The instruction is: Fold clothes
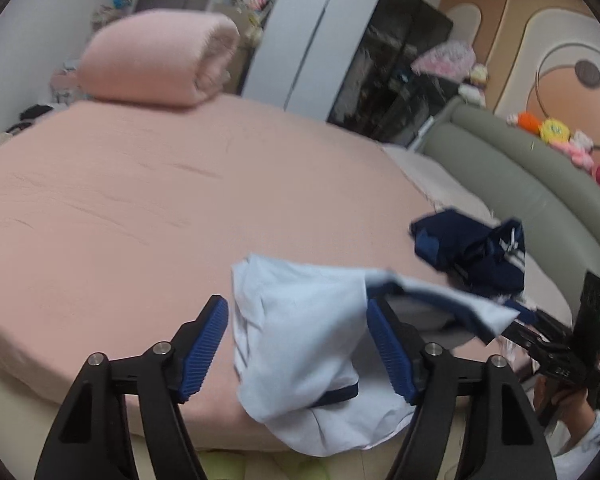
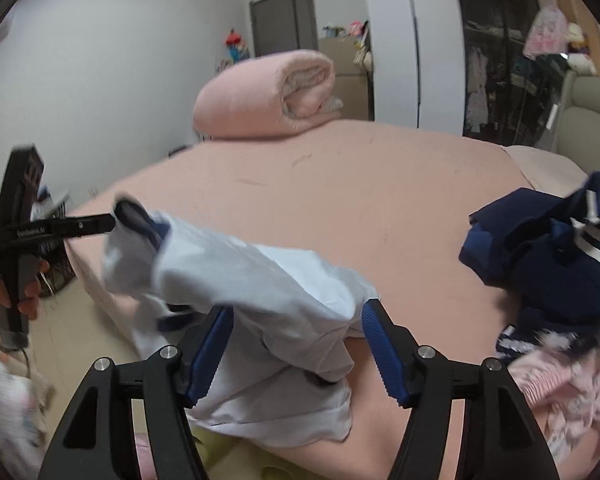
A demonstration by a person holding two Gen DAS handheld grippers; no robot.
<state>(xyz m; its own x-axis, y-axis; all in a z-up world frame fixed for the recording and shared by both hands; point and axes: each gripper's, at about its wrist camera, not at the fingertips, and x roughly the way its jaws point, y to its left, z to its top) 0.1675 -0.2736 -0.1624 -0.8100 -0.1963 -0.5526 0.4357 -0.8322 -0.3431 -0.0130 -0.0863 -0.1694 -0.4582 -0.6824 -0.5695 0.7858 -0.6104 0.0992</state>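
Light-blue garment (image 1: 300,344) sags across the near bed (image 1: 140,200) edge, stretched left-right between both released hand-held grippers: left (image 1: 298,350), right (image 2: 296,354).

Left wrist view: mounted behind the left gripper (image 1: 298,344), close over the near edge of the bed (image 1: 140,200), angled down toward the wardrobe (image 1: 380,60). Right wrist view: same mounting behind the right gripper (image 2: 296,354), facing alike. Shared: pale blue garment (image 1: 300,340), rolled pink quilt (image 2: 260,92), wardrobe
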